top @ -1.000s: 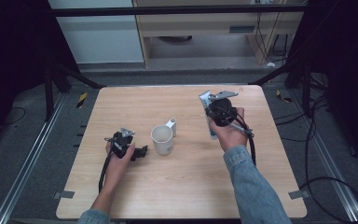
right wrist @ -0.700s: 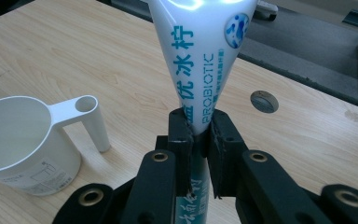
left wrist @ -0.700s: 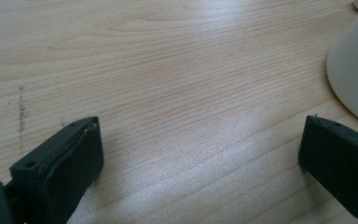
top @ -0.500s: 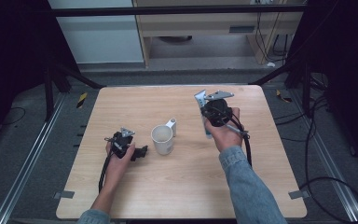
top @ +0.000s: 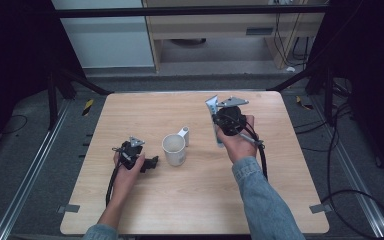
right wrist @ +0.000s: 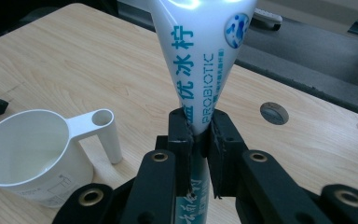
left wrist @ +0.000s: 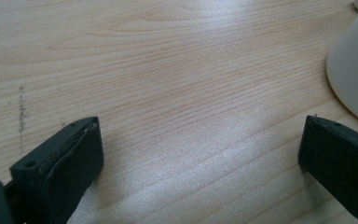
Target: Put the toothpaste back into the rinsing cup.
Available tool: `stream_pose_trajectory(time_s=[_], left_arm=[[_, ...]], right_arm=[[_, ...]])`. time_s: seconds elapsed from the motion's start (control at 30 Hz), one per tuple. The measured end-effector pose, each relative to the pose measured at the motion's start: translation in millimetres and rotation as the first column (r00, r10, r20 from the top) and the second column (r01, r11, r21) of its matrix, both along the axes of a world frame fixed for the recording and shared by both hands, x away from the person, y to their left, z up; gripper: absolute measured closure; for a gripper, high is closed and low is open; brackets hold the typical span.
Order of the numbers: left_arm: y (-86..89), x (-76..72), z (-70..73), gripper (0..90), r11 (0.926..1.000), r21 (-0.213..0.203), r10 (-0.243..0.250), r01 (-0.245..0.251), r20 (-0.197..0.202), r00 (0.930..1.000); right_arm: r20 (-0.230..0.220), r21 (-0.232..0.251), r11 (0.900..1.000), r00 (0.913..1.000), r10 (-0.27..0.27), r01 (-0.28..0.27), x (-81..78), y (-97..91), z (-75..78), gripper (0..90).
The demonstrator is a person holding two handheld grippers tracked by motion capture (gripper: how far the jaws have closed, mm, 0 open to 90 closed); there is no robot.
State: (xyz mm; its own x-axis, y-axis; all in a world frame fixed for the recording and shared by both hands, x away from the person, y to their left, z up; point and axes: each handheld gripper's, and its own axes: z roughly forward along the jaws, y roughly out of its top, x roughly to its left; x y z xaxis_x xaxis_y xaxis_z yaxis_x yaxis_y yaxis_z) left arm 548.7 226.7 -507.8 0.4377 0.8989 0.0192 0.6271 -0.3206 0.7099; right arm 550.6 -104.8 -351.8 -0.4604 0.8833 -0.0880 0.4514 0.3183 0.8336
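Observation:
A white tube with blue print [top: 212, 106] [right wrist: 205, 51] is pinched near its narrow part by my right gripper [top: 217, 126] [right wrist: 199, 130], which is shut on it and held above the table right of centre. The tube's wide flat end points up and away from me. A white measuring cup [top: 174, 149] [right wrist: 23, 154] with a side handle stands upright mid-table, left of the tube. My left gripper [top: 152, 163] [left wrist: 200, 154] rests on the wood just left of the cup [left wrist: 354, 70], jaws wide open with only bare tabletop between them.
The wooden table [top: 145, 110] has a round hole [right wrist: 274, 112] near its far right part. Beyond the far edge are a dark floor and a low shelf unit [top: 220, 30]. Metal rails [top: 35, 165] run along both sides. Black cables trail from both grippers.
My right hand has drifted slightly left toward the cup, still holding the tube. The left hand and the cup have not moved.

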Motion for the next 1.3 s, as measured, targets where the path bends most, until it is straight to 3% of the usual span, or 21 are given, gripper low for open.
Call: stream_pose_trajectory(time_s=[1.3], left_arm=[[0.0,0.0,0.0,0.0,1.0,0.0,0.0,0.0,0.001,1.0]], right_arm=[[0.107,0.103,0.9947,0.9942,-0.015,0.004,-8.3,35.1,-3.5,80.4]])
